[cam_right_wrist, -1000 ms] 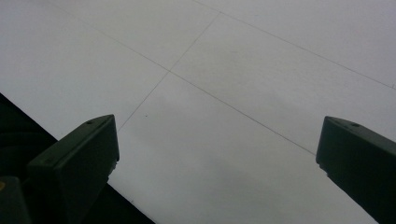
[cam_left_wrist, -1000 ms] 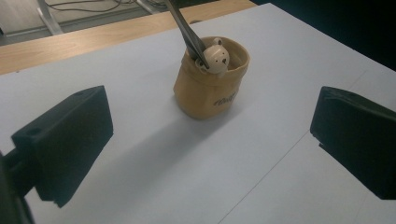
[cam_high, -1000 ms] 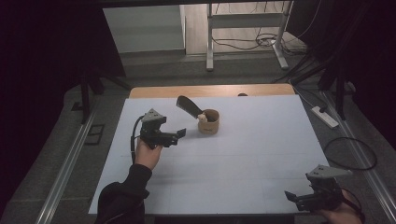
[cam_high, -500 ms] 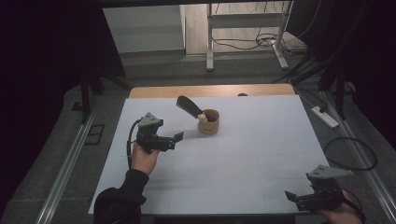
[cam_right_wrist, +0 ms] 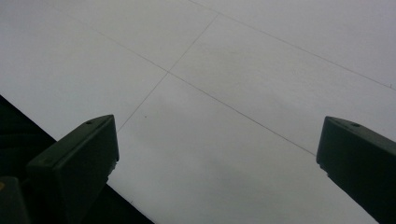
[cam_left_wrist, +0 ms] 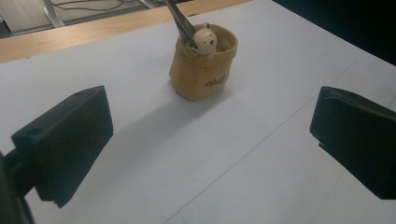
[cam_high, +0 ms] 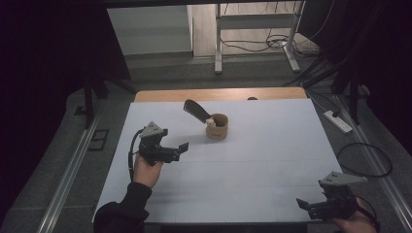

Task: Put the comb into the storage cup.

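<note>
The left gripper (cam_high: 180,149) has drawn back toward the table's (cam_high: 272,170) left edge, jaws spread and empty. The tan pouch (cam_high: 217,127) with its dark spoon (cam_high: 196,110) stands near the far edge. The right gripper (cam_high: 305,207), released, hovers at the near right corner.

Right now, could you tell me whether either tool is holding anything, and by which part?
Nothing is held. The left tool is open, short of the pouch; the right tool is open over the bare table.
</note>
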`<state>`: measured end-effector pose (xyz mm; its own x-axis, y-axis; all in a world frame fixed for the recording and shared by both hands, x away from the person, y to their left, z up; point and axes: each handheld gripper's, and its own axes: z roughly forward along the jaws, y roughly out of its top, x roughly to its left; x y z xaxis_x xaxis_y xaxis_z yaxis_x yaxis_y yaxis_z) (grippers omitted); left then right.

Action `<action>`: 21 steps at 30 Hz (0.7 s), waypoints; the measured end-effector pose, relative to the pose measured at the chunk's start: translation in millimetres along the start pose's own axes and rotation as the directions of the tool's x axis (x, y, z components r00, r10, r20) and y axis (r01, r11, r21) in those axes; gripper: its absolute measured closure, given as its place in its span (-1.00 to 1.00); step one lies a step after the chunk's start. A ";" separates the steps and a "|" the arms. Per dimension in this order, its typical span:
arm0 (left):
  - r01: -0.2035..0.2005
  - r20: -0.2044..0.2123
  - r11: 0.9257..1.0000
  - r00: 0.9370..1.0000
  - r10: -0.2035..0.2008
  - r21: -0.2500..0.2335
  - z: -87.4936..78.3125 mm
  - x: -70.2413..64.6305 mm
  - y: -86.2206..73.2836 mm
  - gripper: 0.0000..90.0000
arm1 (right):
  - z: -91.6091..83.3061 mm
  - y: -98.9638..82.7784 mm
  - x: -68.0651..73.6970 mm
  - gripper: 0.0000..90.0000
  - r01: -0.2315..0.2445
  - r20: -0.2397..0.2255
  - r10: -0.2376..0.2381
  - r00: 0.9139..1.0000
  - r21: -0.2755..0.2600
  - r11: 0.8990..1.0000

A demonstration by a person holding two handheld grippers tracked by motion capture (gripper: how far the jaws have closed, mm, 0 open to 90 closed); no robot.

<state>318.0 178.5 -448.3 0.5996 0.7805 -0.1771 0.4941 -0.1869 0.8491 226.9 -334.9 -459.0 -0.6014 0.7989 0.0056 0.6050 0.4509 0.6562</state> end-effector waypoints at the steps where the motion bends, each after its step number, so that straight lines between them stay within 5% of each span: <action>1: -0.001 -0.001 1.000 1.000 0.001 0.000 -0.9 -0.5 -0.6 -1.00 | 0.1 0.0 0.0 -1.00 0.000 0.000 0.000 1.000 0.000 1.000; 21: 0.000 0.012 1.000 1.000 0.000 -0.009 -25.0 -14.4 -14.5 -1.00 | 0.1 0.2 0.4 -1.00 0.003 -0.001 -0.003 1.000 -0.002 1.000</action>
<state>286.5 184.8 -445.6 0.6071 0.7733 -0.1828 0.4880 -0.1814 0.8538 226.9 -334.5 -458.9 -0.6039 0.7970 0.0045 0.6024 0.4527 0.6575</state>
